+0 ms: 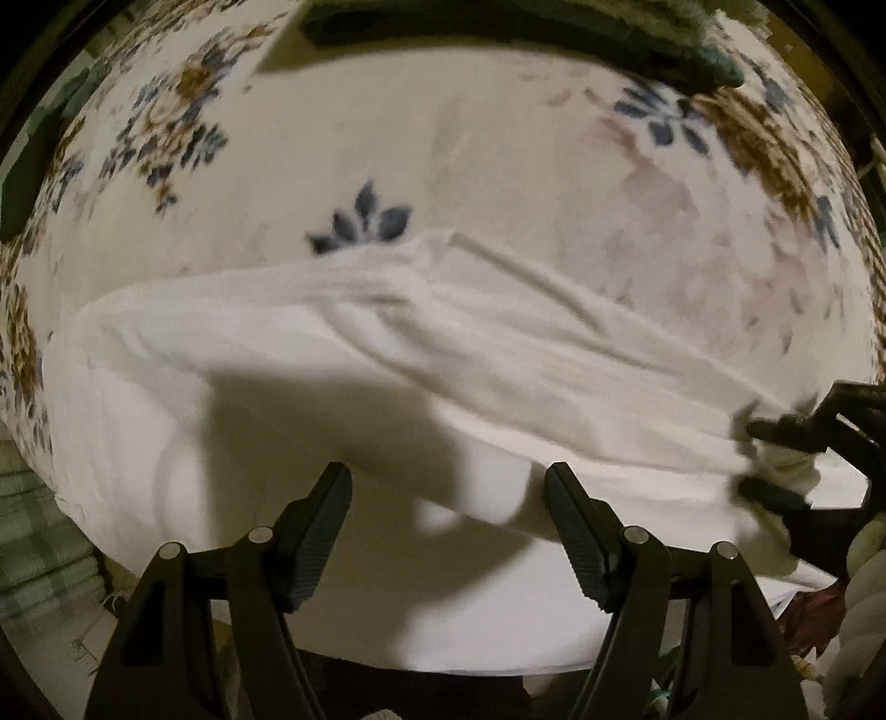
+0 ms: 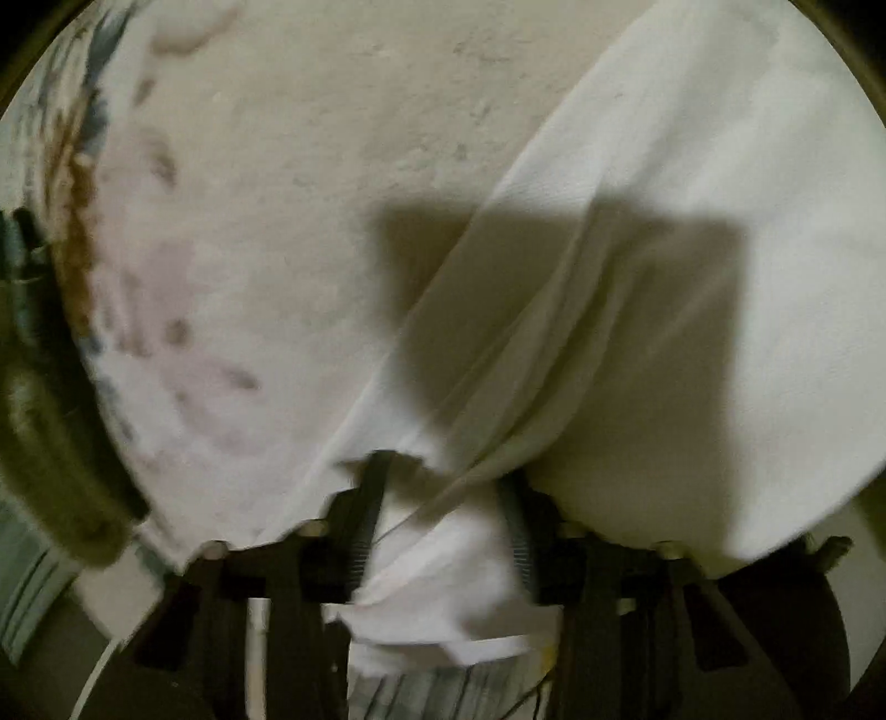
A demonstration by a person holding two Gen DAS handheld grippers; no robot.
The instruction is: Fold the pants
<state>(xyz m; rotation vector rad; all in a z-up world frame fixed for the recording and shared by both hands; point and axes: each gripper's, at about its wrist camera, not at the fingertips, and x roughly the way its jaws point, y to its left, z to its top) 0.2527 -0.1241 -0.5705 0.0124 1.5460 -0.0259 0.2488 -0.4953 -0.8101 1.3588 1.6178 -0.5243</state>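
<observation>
White pants point(image 1: 387, 354) lie across a cream bedspread with blue and brown flowers point(image 1: 183, 127), one layer folded over in a long ridge from upper middle to lower right. My left gripper point(image 1: 448, 531) is open and empty just above the near part of the pants. My right gripper point(image 1: 753, 457) shows at the right edge of the left wrist view, with bunched white cloth between its fingers. In the right wrist view the right gripper point(image 2: 443, 531) has a wad of the pants point(image 2: 664, 332) between its jaws, the cloth stretching up and right from it.
A dark green edge point(image 1: 498, 33) runs along the far side of the bedspread. A green checked cloth point(image 1: 39, 554) shows at the lower left beyond the bed edge. A dark padded roll point(image 2: 50, 443) lies left of the right gripper.
</observation>
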